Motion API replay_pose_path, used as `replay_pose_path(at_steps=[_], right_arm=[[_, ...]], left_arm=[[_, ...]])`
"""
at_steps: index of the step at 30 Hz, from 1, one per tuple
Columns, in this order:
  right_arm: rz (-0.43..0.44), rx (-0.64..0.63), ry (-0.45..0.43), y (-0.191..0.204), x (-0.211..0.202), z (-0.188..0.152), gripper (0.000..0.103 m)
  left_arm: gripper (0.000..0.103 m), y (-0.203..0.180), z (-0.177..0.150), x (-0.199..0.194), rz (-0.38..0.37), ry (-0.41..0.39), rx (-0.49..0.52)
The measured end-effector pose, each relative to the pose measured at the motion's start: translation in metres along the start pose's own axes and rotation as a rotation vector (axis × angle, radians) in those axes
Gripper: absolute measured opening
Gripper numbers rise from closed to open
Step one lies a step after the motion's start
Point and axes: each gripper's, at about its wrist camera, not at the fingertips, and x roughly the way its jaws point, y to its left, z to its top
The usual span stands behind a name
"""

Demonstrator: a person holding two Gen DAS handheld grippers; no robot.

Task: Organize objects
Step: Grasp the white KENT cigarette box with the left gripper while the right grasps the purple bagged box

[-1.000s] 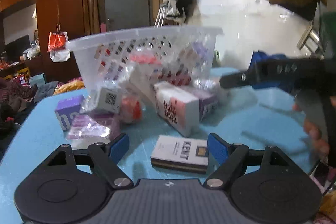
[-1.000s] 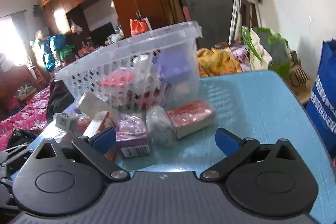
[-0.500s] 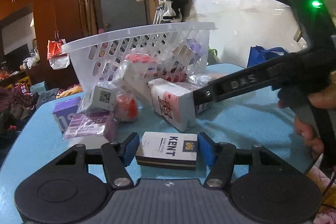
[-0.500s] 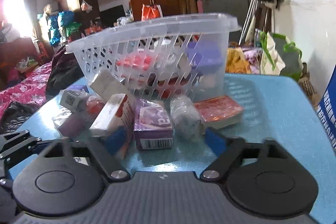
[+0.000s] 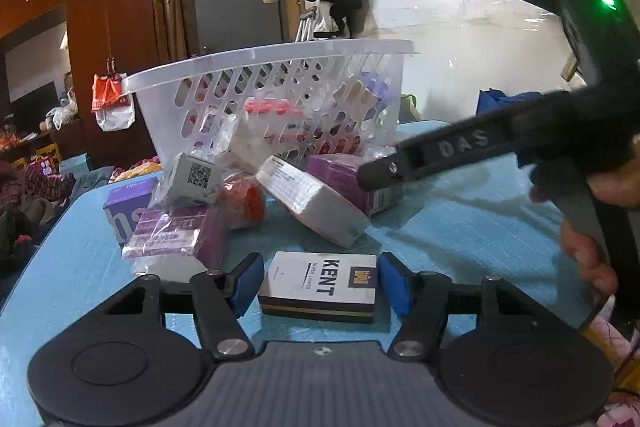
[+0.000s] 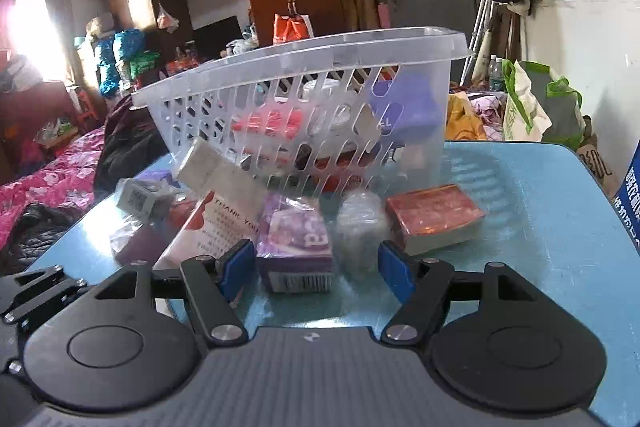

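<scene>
Left wrist view: left tool (image 5: 320, 281) set astride the cigarette pack (image 5: 318, 287) flat on the worktop (image 5: 460, 227), pads just off its ends and parting slightly, likely placed for pickup. Right tool (image 6: 316, 265) closing around the purple box (image 6: 296, 253), not yet pressing. Basket (image 5: 272, 61) behind the pile, part-filled.
</scene>
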Motion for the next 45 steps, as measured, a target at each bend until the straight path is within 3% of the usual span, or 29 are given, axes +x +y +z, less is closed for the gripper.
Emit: replay_pose_path(at_steps=[5, 7, 11, 20, 23, 25, 28, 36, 40, 45], right_arm=[[-0.017, -0.06, 0.021, 0.012, 0.009, 0.005, 0.065], [-0.014, -0.081, -0.015, 0.016, 0.003, 0.002, 0.056], [0.011, -0.087, -0.045, 0.017, -0.001, 0.002, 0.052], [0.006, -0.084, 0.061, 0.02, 0.022, 0.012, 0.053], [-0.02, -0.097, 0.067, 0.023, 0.022, 0.007, 0.046], [-0.029, -0.096, 0.053, 0.023, 0.02, 0.006, 0.046], [-0.023, -0.073, 0.01, 0.019, 0.012, 0.004, 0.046], [-0.011, -0.072, -0.165, 0.018, -0.013, -0.004, 0.046], [0.01, -0.058, -0.19, 0.015, -0.015, -0.002, 0.046], [0.047, -0.061, -0.168, 0.016, -0.012, 0.001, 0.048]], left_arm=[[0.069, 0.002, 0.0, 0.001, 0.005, -0.002, -0.012], [0.069, 0.003, 0.0, 0.001, 0.009, -0.002, -0.011], [0.072, 0.005, 0.0, 0.002, 0.013, -0.001, -0.024], [0.073, 0.004, 0.001, 0.003, 0.016, -0.002, -0.018], [0.073, 0.003, 0.001, 0.003, 0.021, -0.007, -0.019], [0.063, 0.002, 0.001, 0.002, 0.038, -0.02, -0.007], [0.063, -0.001, -0.001, -0.001, 0.063, -0.051, 0.014], [0.063, 0.012, -0.001, -0.024, 0.046, -0.165, -0.04], [0.063, 0.024, -0.001, -0.03, 0.042, -0.198, -0.075], [0.063, 0.034, -0.002, -0.029, 0.038, -0.185, -0.11]])
